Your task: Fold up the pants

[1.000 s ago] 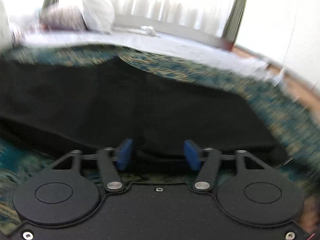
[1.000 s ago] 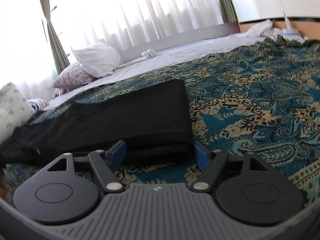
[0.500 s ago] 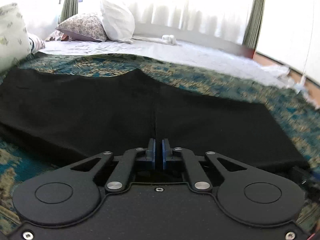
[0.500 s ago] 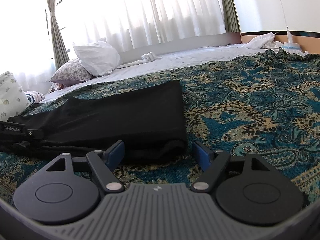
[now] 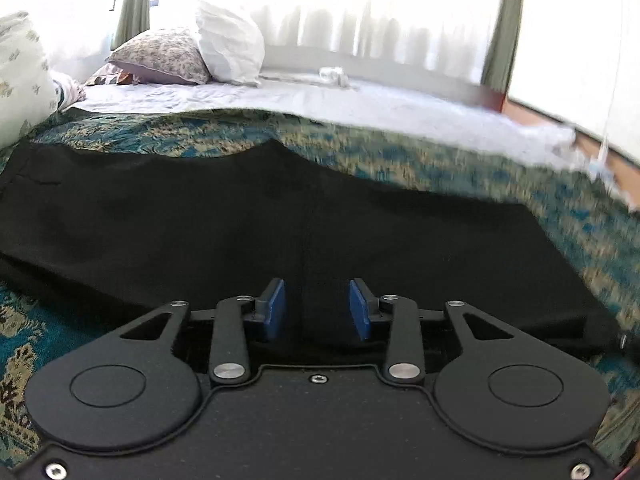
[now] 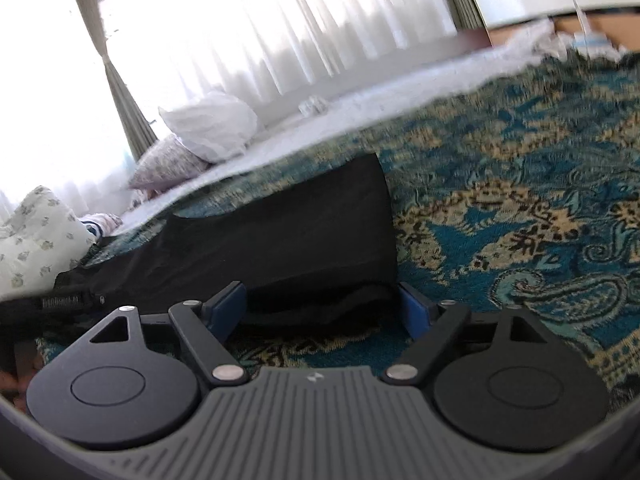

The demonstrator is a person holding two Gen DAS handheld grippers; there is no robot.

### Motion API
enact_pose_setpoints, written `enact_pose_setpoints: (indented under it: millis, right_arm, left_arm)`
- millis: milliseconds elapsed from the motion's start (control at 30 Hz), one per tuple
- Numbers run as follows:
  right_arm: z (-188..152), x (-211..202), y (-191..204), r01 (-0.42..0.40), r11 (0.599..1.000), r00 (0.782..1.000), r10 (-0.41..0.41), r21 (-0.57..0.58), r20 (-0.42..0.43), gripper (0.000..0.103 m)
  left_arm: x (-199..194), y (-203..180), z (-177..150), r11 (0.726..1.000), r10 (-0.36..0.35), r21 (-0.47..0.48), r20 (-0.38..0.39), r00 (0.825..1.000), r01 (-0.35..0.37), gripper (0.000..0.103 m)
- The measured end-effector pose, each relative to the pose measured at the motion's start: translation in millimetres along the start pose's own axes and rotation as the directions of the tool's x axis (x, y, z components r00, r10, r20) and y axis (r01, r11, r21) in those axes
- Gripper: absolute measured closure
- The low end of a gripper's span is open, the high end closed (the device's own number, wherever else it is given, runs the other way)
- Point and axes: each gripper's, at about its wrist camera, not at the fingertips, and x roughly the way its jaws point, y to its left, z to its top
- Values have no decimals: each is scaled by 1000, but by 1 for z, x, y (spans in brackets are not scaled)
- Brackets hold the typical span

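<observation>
Black pants (image 5: 240, 232) lie flat across the teal patterned bedspread (image 5: 380, 152), folded lengthwise. My left gripper (image 5: 318, 310) is open, its blue pads either side of the pants' near edge at the middle. My right gripper (image 6: 320, 306) is open wide around the near corner of the pants' leg end (image 6: 304, 240), with a bunched black edge between the pads. The left gripper's black body (image 6: 68, 302) shows at the left of the right wrist view.
Pillows (image 5: 228, 48) and a flowered cushion (image 5: 160, 56) lie on the white sheet (image 5: 320, 100) beyond the bedspread. Another flowered pillow (image 5: 20, 80) is at the far left. Curtains and a window stand behind the bed. Bedspread (image 6: 520, 200) stretches right of the pants.
My left gripper shut at the pants' near edge half a second ago and has now opened again. The right gripper stayed open and tilted, staying near the pants' end.
</observation>
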Motion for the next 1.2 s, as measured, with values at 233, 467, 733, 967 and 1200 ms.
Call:
enact_pose_setpoints:
  millis: [233, 467, 733, 967, 1200]
  right_arm:
    - [22, 32, -11, -78, 964, 991, 103, 256, -83, 31]
    - [20, 57, -28, -124, 882, 980, 181, 455, -86, 66]
    - [31, 46, -11, 154, 945, 987, -136, 290, -81, 91]
    - [32, 26, -40, 188, 936, 982, -168, 299, -90, 88]
    - [34, 2, -29, 191, 978, 981, -189, 83, -35, 36]
  left_arm:
    - [6, -16, -14, 995, 51, 81, 13, 999, -52, 68]
    - [6, -14, -16, 996, 49, 79, 16, 999, -50, 68]
    - [2, -26, -13, 998, -3, 71, -13, 1000, 4, 69]
    - [-4, -49, -19, 994, -60, 90, -20, 998, 62, 69]
    - [12, -2, 10, 965, -228, -158, -103, 968, 210, 64]
